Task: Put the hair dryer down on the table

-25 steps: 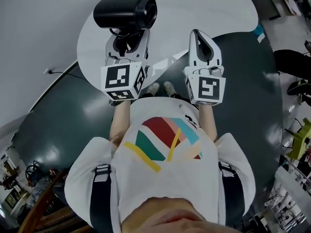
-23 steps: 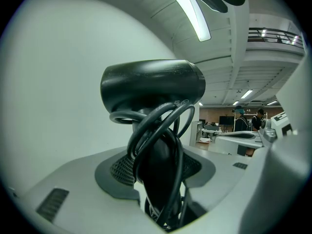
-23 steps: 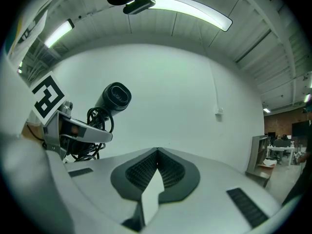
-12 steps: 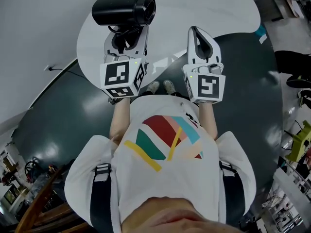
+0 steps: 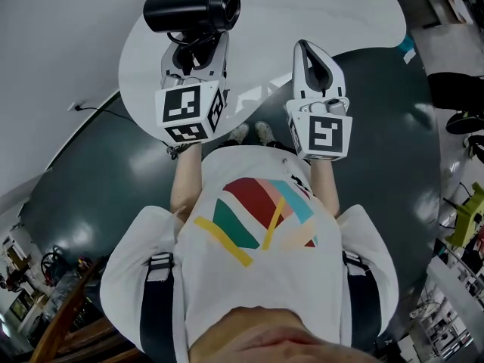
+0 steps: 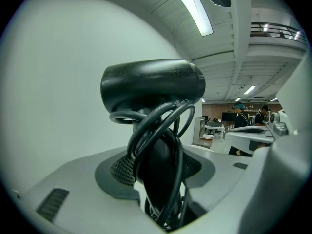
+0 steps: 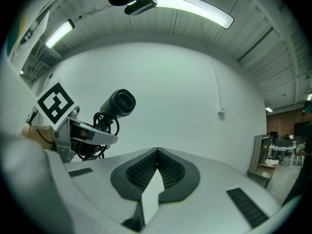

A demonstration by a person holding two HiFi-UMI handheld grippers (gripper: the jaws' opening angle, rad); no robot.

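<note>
Left gripper (image 5: 193, 51) tipped slightly down, jaws clamped on hair dryer (image 5: 193, 7) handle, right gripper (image 5: 315, 60) level beside it, jaws closed on nothing, white table (image 5: 302, 6) below, dark floor (image 5: 91, 180).

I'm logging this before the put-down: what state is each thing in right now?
hair dryer: held upright over the table.
cord: coiled round the handle.
left gripper: shut on the hair dryer.
right gripper: shut, empty.

One hair dryer (image 5: 193, 7); one table (image 5: 325, 10); two tongs (image 5: 198, 44) (image 5: 307, 50)
</note>
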